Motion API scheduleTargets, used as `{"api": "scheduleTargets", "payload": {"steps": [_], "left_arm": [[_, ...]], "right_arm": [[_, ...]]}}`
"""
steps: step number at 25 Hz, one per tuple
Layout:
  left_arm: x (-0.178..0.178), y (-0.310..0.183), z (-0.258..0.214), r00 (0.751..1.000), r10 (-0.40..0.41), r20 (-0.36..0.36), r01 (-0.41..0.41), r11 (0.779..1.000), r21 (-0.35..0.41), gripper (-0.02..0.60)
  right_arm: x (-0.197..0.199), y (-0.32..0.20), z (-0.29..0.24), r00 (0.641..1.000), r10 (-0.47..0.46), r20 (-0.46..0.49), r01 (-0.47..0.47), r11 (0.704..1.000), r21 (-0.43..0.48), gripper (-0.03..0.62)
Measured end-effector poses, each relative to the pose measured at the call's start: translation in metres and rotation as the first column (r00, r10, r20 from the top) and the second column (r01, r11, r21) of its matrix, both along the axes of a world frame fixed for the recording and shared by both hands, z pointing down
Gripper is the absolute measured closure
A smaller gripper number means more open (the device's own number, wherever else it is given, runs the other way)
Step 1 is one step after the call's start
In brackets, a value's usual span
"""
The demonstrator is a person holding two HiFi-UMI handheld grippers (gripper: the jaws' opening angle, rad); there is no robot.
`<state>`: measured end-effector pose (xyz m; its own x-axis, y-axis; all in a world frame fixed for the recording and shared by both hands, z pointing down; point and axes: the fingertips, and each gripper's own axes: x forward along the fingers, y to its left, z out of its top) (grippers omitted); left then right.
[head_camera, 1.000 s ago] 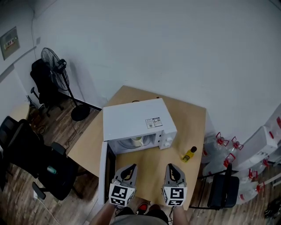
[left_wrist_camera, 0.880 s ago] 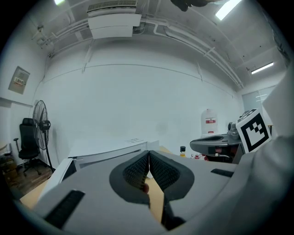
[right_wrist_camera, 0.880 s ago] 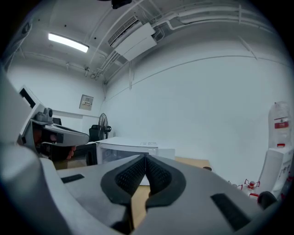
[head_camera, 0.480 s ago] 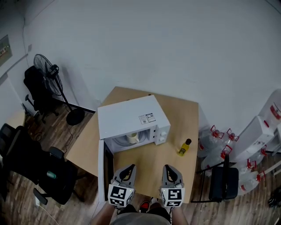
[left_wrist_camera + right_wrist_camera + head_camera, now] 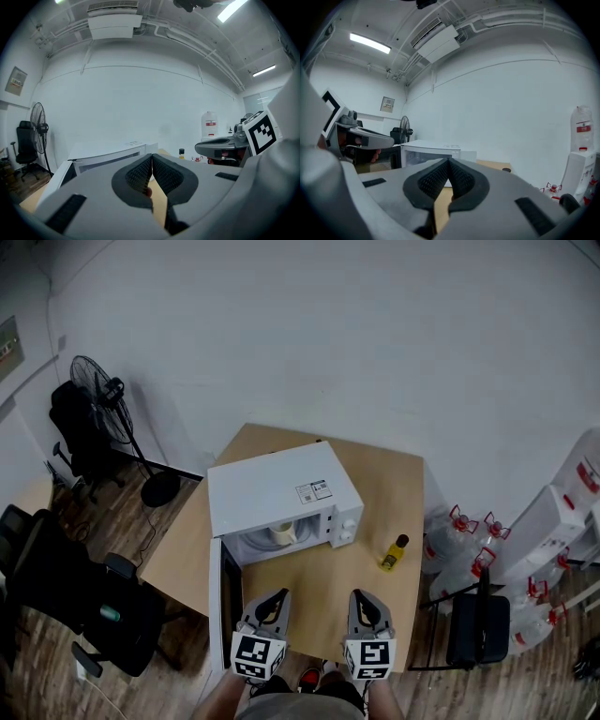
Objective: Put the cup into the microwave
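1. Cup [image 5: 284, 533] is sitting inside the microwave [image 5: 281, 493], whose door [image 5: 226, 606] is standing open.
2. I'm holding the left claw [image 5: 277, 595] and the right claw [image 5: 362, 595] pinched together, empty, over the worktop's [image 5: 380, 507] near edge.
3. I'm judging that only a gentle door push is remaining.

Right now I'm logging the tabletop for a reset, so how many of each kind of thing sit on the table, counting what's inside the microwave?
Microwave, door open: 1
Cup, inside the microwave: 1
Yellow bottle, beside the microwave: 1
Total: 3
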<state>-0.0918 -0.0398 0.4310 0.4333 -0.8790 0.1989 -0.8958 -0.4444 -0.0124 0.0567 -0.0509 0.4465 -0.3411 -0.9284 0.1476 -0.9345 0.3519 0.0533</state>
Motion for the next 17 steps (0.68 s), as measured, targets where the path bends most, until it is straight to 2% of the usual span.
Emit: {"api": "scheduleTargets", "payload": {"steps": [17], "left_arm": [[0.0,-0.0078,0.0013,1.0,0.01,0.007,-0.01,1.0,-0.002,0.558]], "right_arm": [[0.0029,-0.0063,-0.0016,1.0,-0.002,0.002,0.002,1.0,0.008,0.577]]}}
